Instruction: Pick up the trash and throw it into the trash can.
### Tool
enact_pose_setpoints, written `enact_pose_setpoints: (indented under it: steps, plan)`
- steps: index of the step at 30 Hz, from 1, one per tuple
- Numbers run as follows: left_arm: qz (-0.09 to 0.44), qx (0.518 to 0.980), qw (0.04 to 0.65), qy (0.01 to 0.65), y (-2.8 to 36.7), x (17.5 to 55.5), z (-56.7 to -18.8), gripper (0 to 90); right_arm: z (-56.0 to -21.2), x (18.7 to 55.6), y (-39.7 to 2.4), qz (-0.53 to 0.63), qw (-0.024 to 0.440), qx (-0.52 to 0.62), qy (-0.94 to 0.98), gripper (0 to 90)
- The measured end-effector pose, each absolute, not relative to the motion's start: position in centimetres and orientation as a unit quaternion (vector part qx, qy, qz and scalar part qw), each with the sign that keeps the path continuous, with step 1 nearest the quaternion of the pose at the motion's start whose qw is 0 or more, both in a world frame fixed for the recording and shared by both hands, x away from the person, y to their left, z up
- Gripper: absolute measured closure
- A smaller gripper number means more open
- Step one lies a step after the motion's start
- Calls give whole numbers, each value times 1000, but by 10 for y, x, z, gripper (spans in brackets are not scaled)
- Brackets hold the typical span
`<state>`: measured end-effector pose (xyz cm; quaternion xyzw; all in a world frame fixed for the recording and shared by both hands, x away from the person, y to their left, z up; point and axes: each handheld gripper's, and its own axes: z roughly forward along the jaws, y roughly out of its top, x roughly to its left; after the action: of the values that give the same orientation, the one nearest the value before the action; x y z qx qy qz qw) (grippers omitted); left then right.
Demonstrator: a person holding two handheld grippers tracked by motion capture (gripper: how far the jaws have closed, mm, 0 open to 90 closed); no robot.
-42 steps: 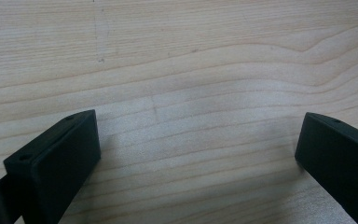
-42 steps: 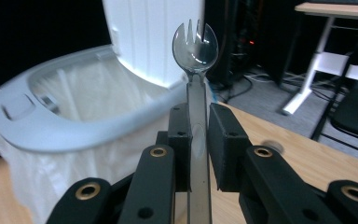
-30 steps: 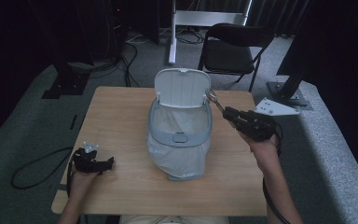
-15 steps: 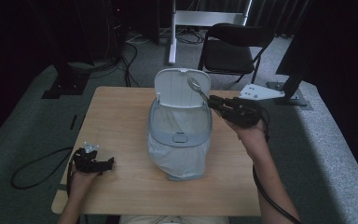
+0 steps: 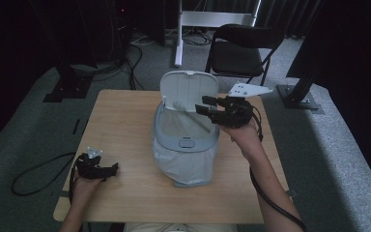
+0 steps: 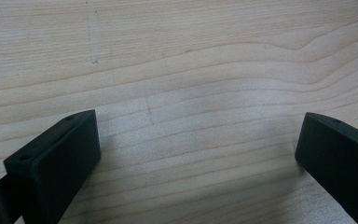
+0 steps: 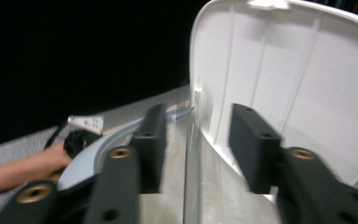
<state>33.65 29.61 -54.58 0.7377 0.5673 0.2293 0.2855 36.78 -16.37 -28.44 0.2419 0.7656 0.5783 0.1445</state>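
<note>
The pale grey plastic waste bin with its white bag liner point(image 5: 186, 145) stands at the middle of the light wooden table point(image 5: 125, 125), and its white hinged lid point(image 5: 189, 91) stands upright at the bin's far rim. The bag's lower folds hide the bin's base, and the inside of the bin is too dim to make out in the high view.

The right gripper point(image 5: 204, 105) is at the bin's right rim, just in front of the raised lid. In the right gripper view its jaws have just been opening and stand apart — the lid's edge point(image 7: 200, 93) lies in the gap between them, with no pad pressing on it. That view is blurred.

The left gripper point(image 5: 112, 169) rests on the table well to the left of the bin, released, its jaws wide over bare wood grain point(image 6: 191, 70).

Behind the bin a black folding chair point(image 5: 239, 53) stands on grey carpet — the room beyond is dark. No writing can be read anywhere.
</note>
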Motion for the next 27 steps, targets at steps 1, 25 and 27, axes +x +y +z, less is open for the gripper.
enact_pose_setpoints:
  steps: [1,25,27]
  plan:
    - [229,738,286,567,296,336,-546,0,-285,368,-164,580,146,250,761,470]
    - [229,737,285,568,296,336,-546,0,-309,358,-207,590,164,308,728,137]
    - [229,738,285,567,296,336,-546,0,-313,359,-211,582,169,317,729,138]
